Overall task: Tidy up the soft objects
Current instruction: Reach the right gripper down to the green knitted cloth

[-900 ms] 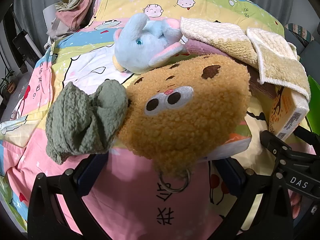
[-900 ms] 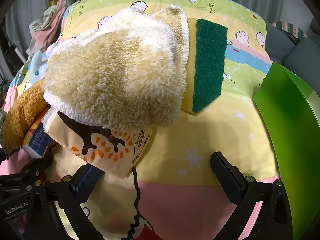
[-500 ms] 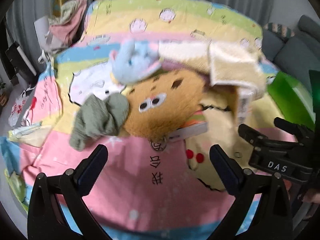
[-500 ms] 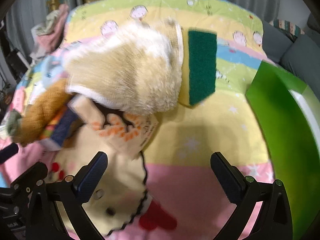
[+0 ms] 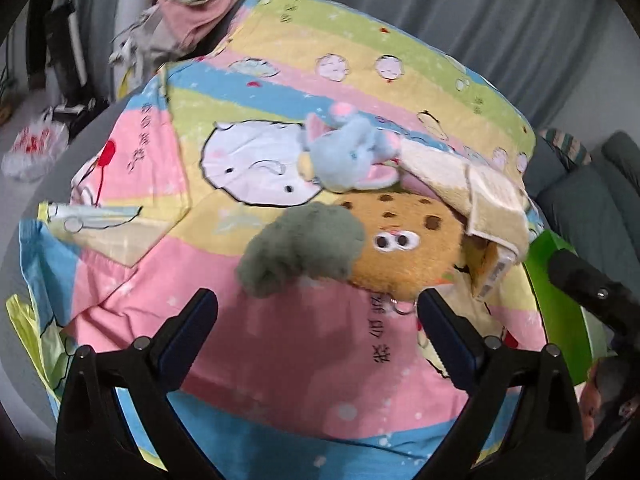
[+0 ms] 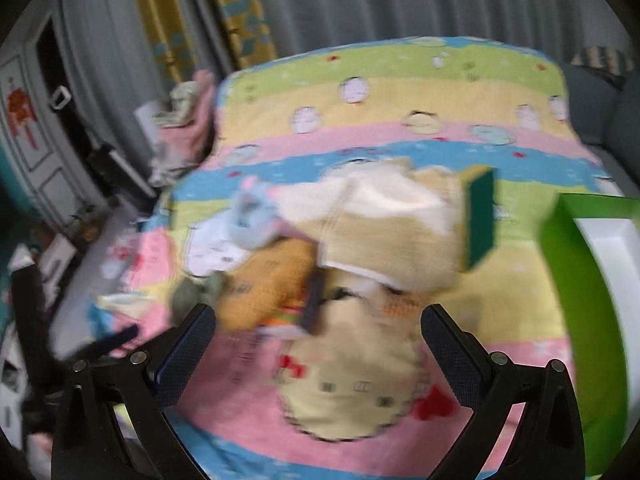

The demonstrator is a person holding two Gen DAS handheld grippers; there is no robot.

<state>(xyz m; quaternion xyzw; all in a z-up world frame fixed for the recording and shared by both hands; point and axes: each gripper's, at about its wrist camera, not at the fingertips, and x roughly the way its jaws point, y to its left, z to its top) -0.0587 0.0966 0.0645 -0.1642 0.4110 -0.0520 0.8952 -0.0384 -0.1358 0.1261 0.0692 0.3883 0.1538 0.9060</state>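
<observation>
Left hand-held gripper (image 5: 318, 316): we see its jaws standing wide with nothing between them, low in the left wrist frame, over bare pink bedspread (image 5: 280, 360).
Right hand-held gripper (image 6: 318, 330): jaws equally wide and empty, low in the right wrist frame; that view is badly smeared.
Soft pile: it sits at centre-right of the left wrist frame, a green knitted cloth (image 5: 300, 248) touching a brown cookie-face plush (image 5: 404, 252), a blue elephant plush (image 5: 348, 154) above them, and a cream towel (image 5: 472, 184) draped across the upper right.
Green bin (image 6: 576, 300): at the right edge of the right wrist frame, well apart from the pile; we judge it the likely destination.
Risk, mixed grab: a printed packet (image 5: 488, 272) pokes out under the towel, so a careless pinch there could drag it along with the fabric.
Risk, snag: the cookie plush carries a metal ring (image 5: 402, 308) right by a left fingertip, which could catch.
Risk, stacking: lifting a lower item would likely tumble the elephant or towel.
Sponge (image 6: 478, 220): green and yellow, leaning against the towel's right side.
Surroundings: clothes heaped (image 5: 196, 12) at upper left, beyond the bed.
Obstruction: nothing blocks either gripper's path to the pile.
</observation>
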